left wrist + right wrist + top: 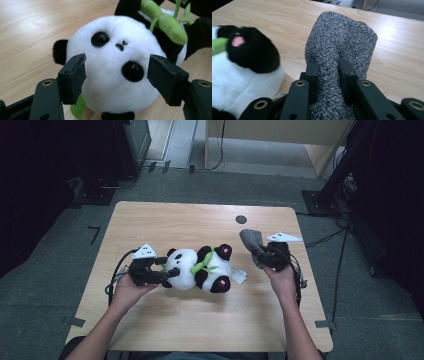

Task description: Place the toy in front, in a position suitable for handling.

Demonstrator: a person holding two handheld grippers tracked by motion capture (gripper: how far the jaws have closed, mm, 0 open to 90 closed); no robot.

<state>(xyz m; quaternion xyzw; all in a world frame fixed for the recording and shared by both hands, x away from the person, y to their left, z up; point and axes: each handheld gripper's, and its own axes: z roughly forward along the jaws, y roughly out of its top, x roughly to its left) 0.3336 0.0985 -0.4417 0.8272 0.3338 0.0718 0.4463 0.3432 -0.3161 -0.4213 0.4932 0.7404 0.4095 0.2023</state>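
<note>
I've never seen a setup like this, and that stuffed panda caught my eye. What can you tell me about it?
The panda is a plush toy with white fur and black ears, eye patches and limbs, and pink pads on its paws. It lies on the wooden table, a green bamboo stalk across its chest. The left claw straddles its round head with the jaws apart. A small white tag sticks out near one foot.

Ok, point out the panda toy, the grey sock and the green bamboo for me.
panda toy (112,75): left gripper view, its white face.
grey sock (339,37): right gripper view, its upper part.
green bamboo (170,25): left gripper view, the stalk.
</note>
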